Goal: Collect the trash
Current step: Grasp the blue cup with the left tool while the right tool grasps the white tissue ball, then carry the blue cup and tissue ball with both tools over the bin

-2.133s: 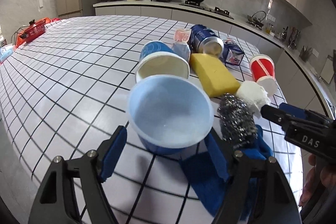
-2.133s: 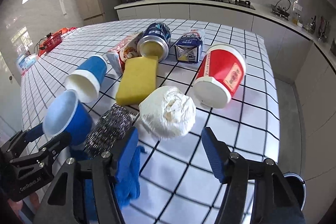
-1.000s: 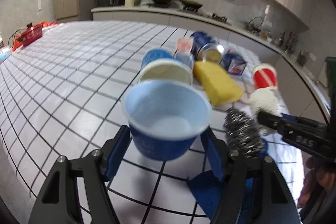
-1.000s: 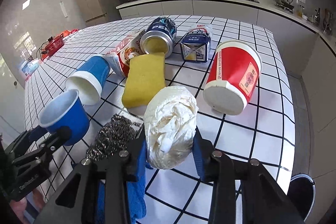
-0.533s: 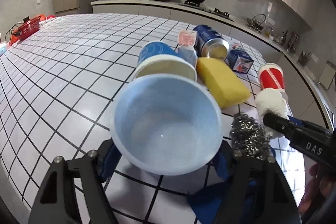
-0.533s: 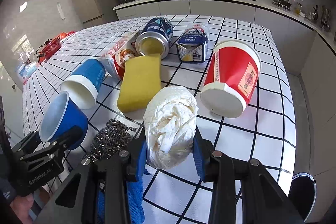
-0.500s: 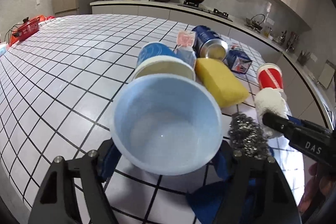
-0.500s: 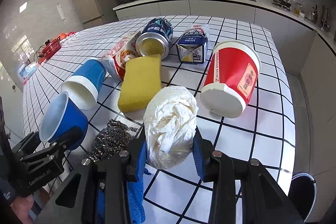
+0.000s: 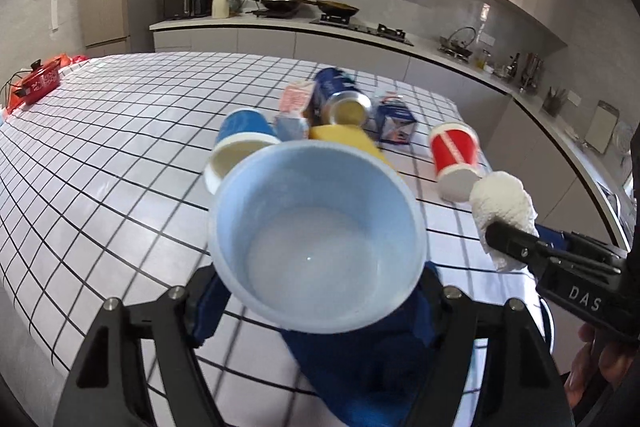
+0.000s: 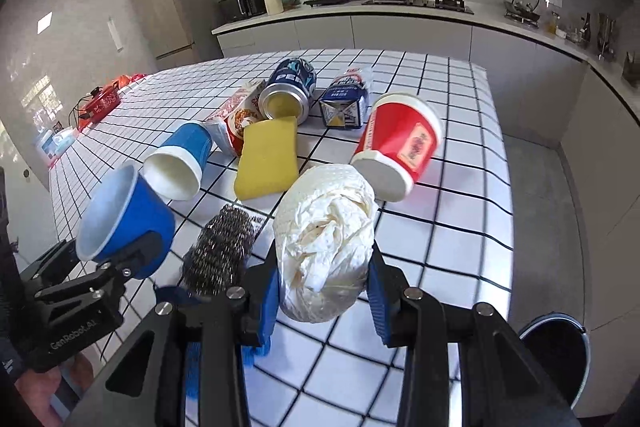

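Two items are held clear above the bench, one in each tool; the left tool is clamped on a blue plastic cup, its pads pressing the cup's lower sides, the jaws standing fairly wide to span it; the cup is dark blue outside, pale blue inside, round-rimmed, tilted with its mouth toward the camera and nothing visible in it; the right tool is closed narrowly on a wad of white paper, crumpled, rounded, creased, with faint yellowish staining, squeezed between the blue pads. In the right wrist view the cup hangs to the left of the wad, the two apart. Lying on the white, black-gridded bench: a steel wool scourer just beside the wad; a blue cloth at the near edge; a yellow sponge; a blue paper cup on its side; a red paper cup on its side; a blue can on its side; a small blue carton; a red and white snack packet; a dark bin stands on the floor off the bench's right near corner.
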{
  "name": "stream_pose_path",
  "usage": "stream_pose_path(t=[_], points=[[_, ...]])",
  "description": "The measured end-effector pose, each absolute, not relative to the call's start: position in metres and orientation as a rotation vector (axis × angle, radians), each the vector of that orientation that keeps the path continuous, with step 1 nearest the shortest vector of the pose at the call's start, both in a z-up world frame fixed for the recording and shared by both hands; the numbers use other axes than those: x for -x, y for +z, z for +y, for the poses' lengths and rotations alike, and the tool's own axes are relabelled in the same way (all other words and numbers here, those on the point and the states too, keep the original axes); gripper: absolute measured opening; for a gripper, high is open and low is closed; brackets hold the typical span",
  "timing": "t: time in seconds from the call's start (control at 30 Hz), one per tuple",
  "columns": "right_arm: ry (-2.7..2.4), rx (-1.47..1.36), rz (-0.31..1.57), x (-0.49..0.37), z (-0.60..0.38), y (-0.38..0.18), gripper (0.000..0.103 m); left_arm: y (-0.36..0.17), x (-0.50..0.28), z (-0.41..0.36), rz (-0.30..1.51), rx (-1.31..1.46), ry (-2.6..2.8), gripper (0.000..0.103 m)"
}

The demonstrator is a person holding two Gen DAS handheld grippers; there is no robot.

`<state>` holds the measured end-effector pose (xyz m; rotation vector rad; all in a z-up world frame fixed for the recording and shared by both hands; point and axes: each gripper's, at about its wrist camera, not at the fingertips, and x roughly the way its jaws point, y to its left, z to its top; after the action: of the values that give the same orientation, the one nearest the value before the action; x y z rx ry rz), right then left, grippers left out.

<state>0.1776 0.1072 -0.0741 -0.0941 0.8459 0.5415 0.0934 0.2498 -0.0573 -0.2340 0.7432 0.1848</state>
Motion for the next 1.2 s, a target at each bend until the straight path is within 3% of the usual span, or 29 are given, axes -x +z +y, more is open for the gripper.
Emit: stream_pose_path(t=[1.2], points=[[0.207, -0.024, 0.799, -0.088, -0.174, -0.041, 0.040, -0.042, -0.082, 0.010, 0.761, 0.064, -0.203, 0.075]])
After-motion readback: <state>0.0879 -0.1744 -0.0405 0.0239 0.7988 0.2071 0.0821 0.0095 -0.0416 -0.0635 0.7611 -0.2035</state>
